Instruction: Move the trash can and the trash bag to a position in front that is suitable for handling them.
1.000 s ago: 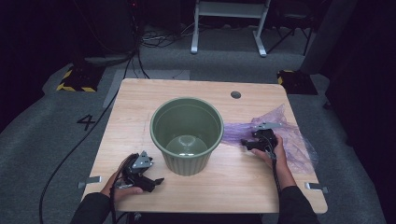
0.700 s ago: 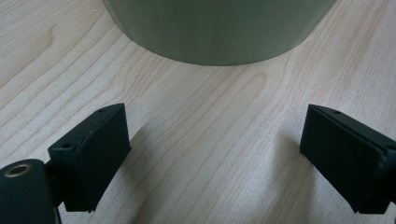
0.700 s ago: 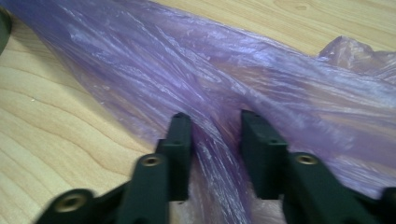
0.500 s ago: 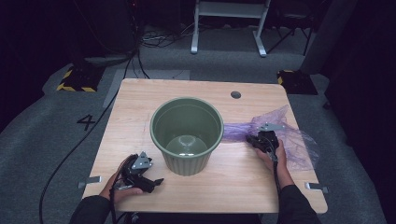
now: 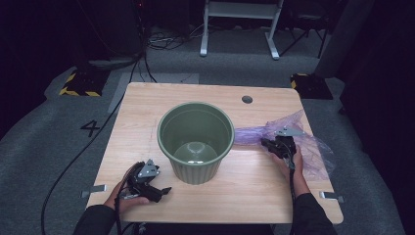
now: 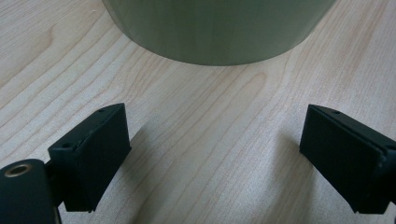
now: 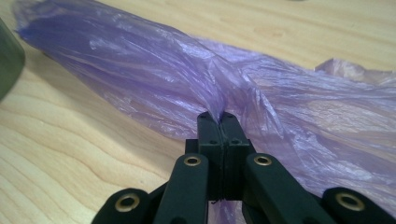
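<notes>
At the near edge of the pale wood-grain counter [image 5: 244, 186], the left gripper [image 5: 155, 190] rests low in a hand, its two matte black, block-shaped jaws spread wide with nothing but bare wood between them; in the left gripper view the left gripper [image 6: 212, 154] faces the smooth, rounded base of the sage-green plastic bucket [image 6: 217, 28], which stands just ahead of it without touching. Seen from the high view, the bucket [image 5: 195, 142] is round, upright and open-topped, with faintly ribbed walls and a glossy bottom that catches the light, and it sits near the middle of the counter. To its right, the right gripper [image 5: 270, 145] has just been closing and its jaws are now pressed together on a fold of the thin, translucent purple plastic bag [image 5: 303, 142]. In the right gripper view the right gripper [image 7: 219, 117] pinches the film into a gathered ridge, from which fine creases fan out; the bag [image 7: 154, 79] is crinkled, shiny and soft, lying flat on the wood in a long bunched shape. One end of it reaches toward the bucket's wall, and the rest spreads loosely to the counter's right edge. Farther back, a small round hole [image 5: 247, 99] is cut into the counter, and beyond lies grey carpeted floor [image 5: 58, 127].
</notes>
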The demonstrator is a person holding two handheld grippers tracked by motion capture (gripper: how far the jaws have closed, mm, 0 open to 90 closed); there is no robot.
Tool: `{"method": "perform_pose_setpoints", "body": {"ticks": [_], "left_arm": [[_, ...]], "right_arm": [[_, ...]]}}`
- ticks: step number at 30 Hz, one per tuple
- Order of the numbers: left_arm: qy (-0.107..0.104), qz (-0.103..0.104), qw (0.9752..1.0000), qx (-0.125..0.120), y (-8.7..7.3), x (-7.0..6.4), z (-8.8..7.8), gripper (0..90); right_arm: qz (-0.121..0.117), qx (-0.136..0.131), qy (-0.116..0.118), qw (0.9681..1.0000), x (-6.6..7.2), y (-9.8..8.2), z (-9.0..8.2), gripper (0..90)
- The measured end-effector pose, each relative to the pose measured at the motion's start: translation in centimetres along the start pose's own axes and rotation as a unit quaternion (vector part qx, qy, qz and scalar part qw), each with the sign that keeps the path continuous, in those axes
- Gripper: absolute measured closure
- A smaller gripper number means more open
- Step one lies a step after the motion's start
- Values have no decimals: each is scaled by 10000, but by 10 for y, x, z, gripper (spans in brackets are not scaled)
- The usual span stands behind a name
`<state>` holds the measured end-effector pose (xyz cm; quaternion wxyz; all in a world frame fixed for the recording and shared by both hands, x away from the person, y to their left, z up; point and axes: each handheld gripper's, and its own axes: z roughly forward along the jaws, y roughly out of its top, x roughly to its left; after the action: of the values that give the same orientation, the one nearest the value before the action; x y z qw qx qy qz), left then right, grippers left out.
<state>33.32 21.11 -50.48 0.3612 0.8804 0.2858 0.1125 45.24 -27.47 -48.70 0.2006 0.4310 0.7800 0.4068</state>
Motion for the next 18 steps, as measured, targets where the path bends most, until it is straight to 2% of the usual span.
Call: {"method": "perform_pose_setpoints", "body": {"ticks": [11, 18], "left_arm": [[1, -2, 10000, 1, 0, 0, 0, 80], [-1, 0, 10000, 3, 0, 0, 0, 80]], "right_arm": [[116, -553, -62, 9984, -1, 13, -21, 900], [35, -681, -96, 9976, 3, 17, -26, 900]]}}
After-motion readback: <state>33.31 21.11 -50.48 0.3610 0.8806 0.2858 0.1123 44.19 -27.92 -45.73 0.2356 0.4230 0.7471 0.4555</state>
